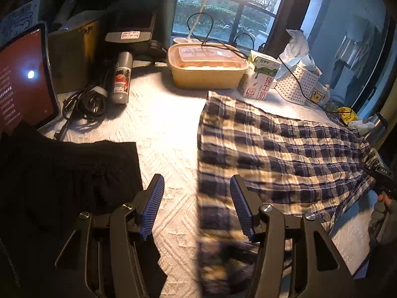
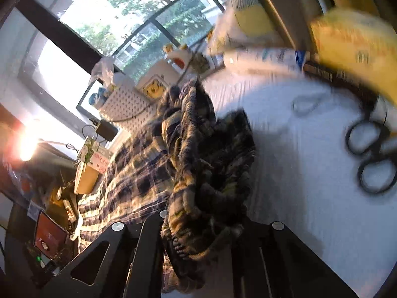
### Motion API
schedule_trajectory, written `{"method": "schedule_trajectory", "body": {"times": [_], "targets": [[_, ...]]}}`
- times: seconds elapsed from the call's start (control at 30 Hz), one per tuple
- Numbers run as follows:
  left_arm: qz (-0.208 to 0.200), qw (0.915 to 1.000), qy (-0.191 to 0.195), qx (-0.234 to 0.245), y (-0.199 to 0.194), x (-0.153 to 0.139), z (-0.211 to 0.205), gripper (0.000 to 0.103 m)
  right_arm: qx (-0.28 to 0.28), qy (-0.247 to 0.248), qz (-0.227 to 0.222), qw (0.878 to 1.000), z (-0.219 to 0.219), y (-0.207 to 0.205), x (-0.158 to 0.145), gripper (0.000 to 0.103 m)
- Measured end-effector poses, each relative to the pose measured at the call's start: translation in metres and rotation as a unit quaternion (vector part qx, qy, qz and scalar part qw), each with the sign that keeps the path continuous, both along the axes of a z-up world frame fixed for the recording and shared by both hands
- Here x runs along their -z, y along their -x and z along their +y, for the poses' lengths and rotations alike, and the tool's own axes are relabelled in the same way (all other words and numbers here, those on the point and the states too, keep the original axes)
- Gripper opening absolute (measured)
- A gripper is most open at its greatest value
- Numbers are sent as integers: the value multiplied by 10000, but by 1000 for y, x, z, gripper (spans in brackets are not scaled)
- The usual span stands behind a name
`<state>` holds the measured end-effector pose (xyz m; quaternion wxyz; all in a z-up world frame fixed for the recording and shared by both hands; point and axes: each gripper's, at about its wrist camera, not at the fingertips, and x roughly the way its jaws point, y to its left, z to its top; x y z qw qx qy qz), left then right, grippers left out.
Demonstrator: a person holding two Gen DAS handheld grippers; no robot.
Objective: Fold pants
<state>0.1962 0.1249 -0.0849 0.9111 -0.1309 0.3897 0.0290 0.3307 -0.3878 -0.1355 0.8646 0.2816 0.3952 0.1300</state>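
Left tool (image 1: 197, 204) spread above plaid pants (image 1: 278, 154) on the table (image 1: 161, 124); right tool (image 2: 198, 226) pinching their bunched waistband.

White textured cloth (image 1: 161, 124) covers the surface. On it: plaid pants (image 1: 285, 154) spread flat on the right half, black garment (image 1: 69, 173) at the left edge. Along the back: tablet (image 1: 22, 84) propped up, coiled black cables (image 1: 86, 104), grey spray can (image 1: 121, 77) lying down, tan lidded food box (image 1: 206, 69), milk carton (image 1: 260, 79), white perforated basket (image 1: 297, 84) with tissue. In the right wrist view, black scissors (image 2: 372, 154) lie on the cloth beside the bunched pants; that view is blurred.
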Motion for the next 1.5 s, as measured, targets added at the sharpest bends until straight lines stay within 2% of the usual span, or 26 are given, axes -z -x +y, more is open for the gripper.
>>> {"method": "schedule_trajectory", "body": {"times": [0.2,0.37,0.53,0.67,0.87,1.03,1.23,1.33,1.43,1.47,1.5], "targets": [[-116,9998,20,141,-2,-4,-9,55,390,337,-302,9982,-28,-6,-32,9],[-129,9996,135,214,-1,0,-10,55,328,738,-677,9944,-17,0,-66,9],[-216,9992,233,255,2,1,-4,55,79,1071,-1122,9879,19,9,-103,9],[-311,9987,264,317,6,0,4,55,-278,1292,-1487,9800,65,15,-133,9],[-415,9975,424,391,15,0,16,55,-980,1841,-1896,9595,157,24,-157,9],[-503,9964,526,443,21,-3,26,55,-1473,2259,-1981,9424,229,32,-148,9],[-531,9960,545,460,30,-4,41,55,-2101,2785,-1785,9200,324,38,-103,9],[-479,9965,557,394,34,-1,48,55,-2391,2899,-1643,9120,353,42,-79,9],[-468,9968,582,296,37,1,53,55,-2815,2843,-1271,9076,371,47,-59,13],[-468,9968,591,272,37,1,54,55,-3200,2816,-1021,8988,379,49,-50,15],[-457,9969,597,247,37,2,55,55,-3476,2854,-885,8888,385,52,-43,22]]}}
